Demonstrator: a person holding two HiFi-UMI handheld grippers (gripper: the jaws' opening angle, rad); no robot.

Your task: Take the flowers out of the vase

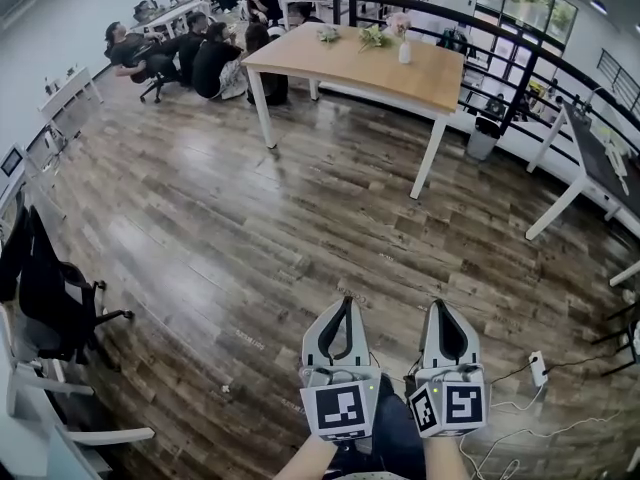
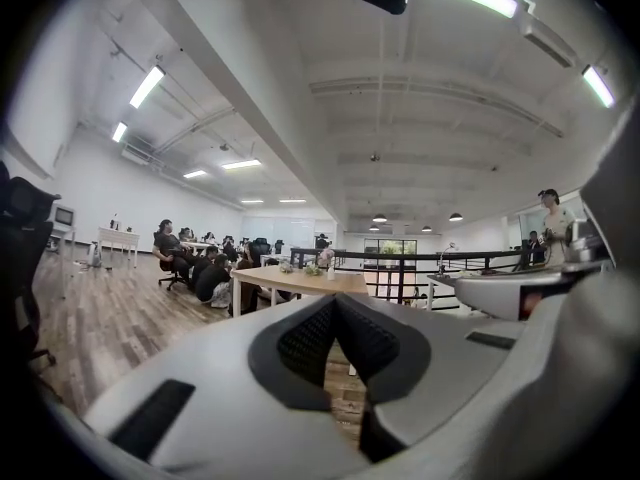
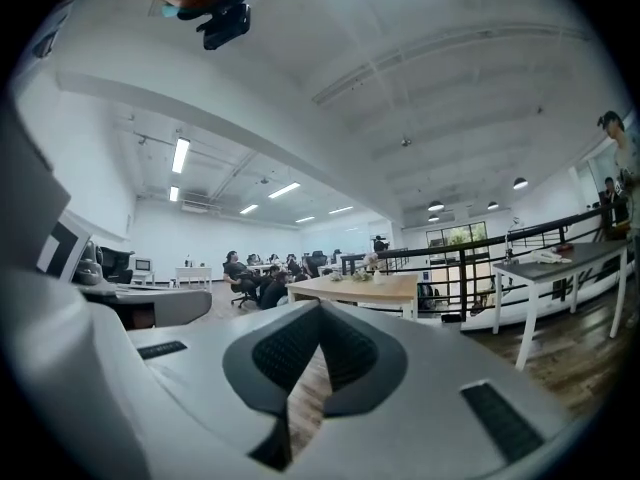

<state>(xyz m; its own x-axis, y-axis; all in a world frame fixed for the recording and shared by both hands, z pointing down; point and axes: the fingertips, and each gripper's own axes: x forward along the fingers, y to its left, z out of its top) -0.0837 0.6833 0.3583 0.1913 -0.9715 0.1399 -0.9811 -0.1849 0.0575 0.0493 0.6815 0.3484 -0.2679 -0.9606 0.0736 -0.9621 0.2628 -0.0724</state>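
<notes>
Dark wood-plank flooring (image 1: 250,218) fills a large open office. A black railing (image 1: 520,68) closes off the far side, a group of seated people (image 1: 190,53) occupies the far-left corner, and a black office chair (image 1: 50,288) stands at the near left. A white power strip (image 1: 538,368) and its cables lie on the floor by the person's right.

Across the room stands a light wooden table (image 1: 440,83) on white legs. On it, towards its far edge, is the white vase (image 1: 404,52) with the pink flowers (image 1: 400,23) upright in it. Two small sprigs (image 1: 372,36) lie on the tabletop just left of the vase.

The left gripper (image 1: 347,302) and the right gripper (image 1: 438,308) are held low and side by side in front of the person. Both point towards the table and are well apart from it. Each has its jaws clenched tip to tip with nothing between them, which suits an approach with nothing in reach to grip. The flowers look untouched, so the task seems barely begun. The jaws would have to part before they could close on the stems.
</notes>
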